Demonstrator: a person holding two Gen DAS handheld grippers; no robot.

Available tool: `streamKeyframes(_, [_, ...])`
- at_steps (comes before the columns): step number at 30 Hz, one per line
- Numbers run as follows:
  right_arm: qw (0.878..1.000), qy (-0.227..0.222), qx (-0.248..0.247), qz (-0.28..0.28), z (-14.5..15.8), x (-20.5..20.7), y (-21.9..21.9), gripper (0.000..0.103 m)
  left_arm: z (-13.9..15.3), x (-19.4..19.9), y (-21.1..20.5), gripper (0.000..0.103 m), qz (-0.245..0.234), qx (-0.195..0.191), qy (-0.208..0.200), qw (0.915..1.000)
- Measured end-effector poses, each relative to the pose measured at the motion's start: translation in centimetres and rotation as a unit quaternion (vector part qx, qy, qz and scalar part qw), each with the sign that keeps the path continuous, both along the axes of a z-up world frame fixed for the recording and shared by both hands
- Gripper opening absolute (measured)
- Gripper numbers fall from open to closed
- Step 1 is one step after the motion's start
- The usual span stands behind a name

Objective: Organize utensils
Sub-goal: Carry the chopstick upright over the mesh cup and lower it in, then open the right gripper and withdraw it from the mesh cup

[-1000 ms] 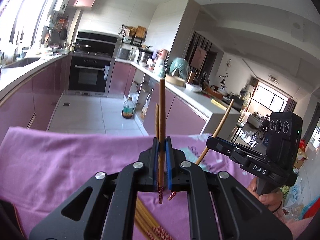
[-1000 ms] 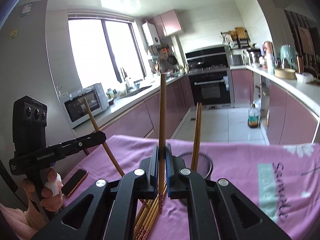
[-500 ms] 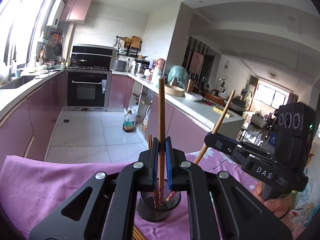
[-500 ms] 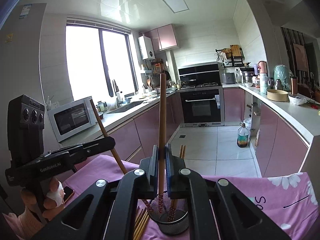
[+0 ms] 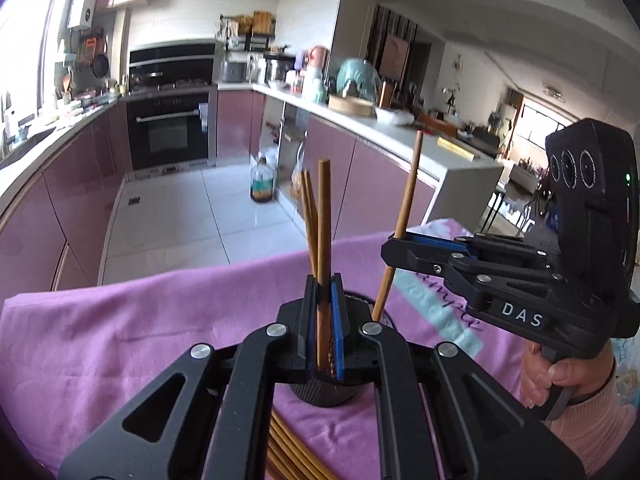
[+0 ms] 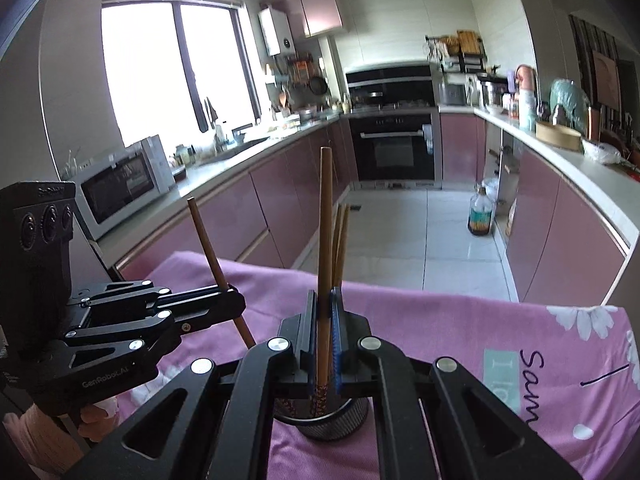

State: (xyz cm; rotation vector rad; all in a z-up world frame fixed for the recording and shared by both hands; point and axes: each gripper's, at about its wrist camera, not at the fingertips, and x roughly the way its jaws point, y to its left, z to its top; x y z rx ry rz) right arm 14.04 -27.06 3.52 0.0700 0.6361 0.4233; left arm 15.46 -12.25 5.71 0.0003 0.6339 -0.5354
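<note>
My left gripper (image 5: 323, 312) is shut on an upright wooden chopstick (image 5: 323, 220), its patterned lower end inside a black mesh cup (image 5: 326, 394) on the pink cloth. My right gripper (image 6: 324, 332) is shut on another upright chopstick (image 6: 325, 216), its tip in the same cup (image 6: 334, 420). Two more chopsticks (image 5: 308, 216) stand in the cup. Each gripper shows in the other's view: the right gripper (image 5: 394, 242) and the left gripper (image 6: 232, 300), each with its tilted chopstick.
Several loose chopsticks (image 5: 288, 452) lie on the pink cloth (image 5: 120, 340) in front of the cup. The cloth's far edge drops to a tiled kitchen floor (image 5: 180, 216) with pink cabinets and an oven behind. A bottle (image 6: 479, 216) stands on the floor.
Both grippers have lowered their chopsticks further into the mesh cup. The cup now sits close under the jaws, and the views tilted down toward the cloth.
</note>
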Motion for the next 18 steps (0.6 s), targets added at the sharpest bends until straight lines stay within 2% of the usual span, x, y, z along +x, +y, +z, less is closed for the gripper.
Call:
streamKeyframes(6, [0.999,0.030,-0.020,-0.004,-1.5,1.0,1.0,0.006,-0.7,2.3,0.6,0.008,0.003,-0.006,0.019,0.9998])
streamKeyframes(14, [0.999,0.025,-0.019,-0.019,-2.0,1.0,1.2,0.007,-2.0,4.5,0.2,0.008,0.015,0.006,0.031,0.9994])
streamKeyframes(18, [0.999,0.021,-0.015,-0.020,-2.0,0.8,1.2,0.008,-2.3,4.3,0.2,0.008,0.020,0.006,0.026,0.9994])
